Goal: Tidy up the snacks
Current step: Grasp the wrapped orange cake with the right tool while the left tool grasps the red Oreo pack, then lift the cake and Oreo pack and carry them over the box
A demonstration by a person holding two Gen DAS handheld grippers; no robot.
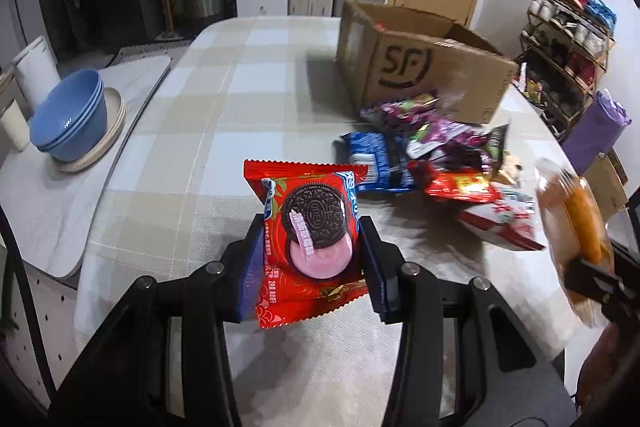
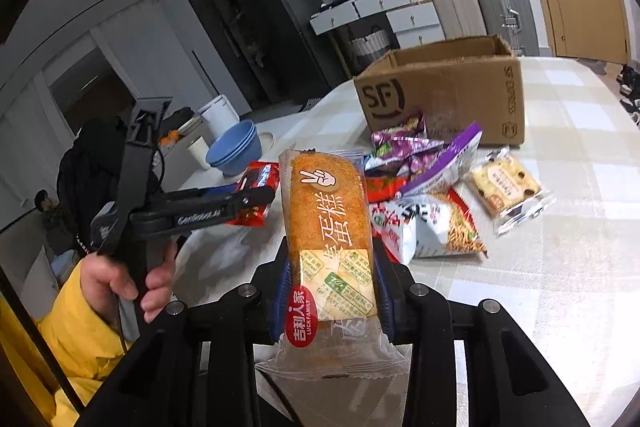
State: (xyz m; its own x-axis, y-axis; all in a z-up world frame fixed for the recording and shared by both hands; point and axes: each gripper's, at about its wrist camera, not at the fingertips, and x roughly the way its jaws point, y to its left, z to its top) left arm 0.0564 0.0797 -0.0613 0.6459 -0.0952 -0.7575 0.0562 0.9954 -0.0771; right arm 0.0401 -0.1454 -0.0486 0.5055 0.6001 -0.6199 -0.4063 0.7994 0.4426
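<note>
My left gripper (image 1: 313,227) is shut on a red Oreo packet (image 1: 310,239) and holds it above the checked tablecloth; it also shows in the right wrist view (image 2: 256,201). My right gripper (image 2: 332,259) is shut on a clear-wrapped orange cake (image 2: 326,223), held upright above the table; the cake shows in the left wrist view (image 1: 576,227) at the right edge. A pile of snack packets (image 1: 436,155) (image 2: 424,187) lies in front of an open cardboard SF box (image 1: 424,67) (image 2: 444,91).
Stacked blue bowls (image 1: 70,115) (image 2: 236,151) on a plate and a white cup (image 1: 14,125) sit on a side counter at left. A cracker packet (image 2: 506,189) lies right of the pile. A shoe rack (image 1: 568,39) stands beyond the table.
</note>
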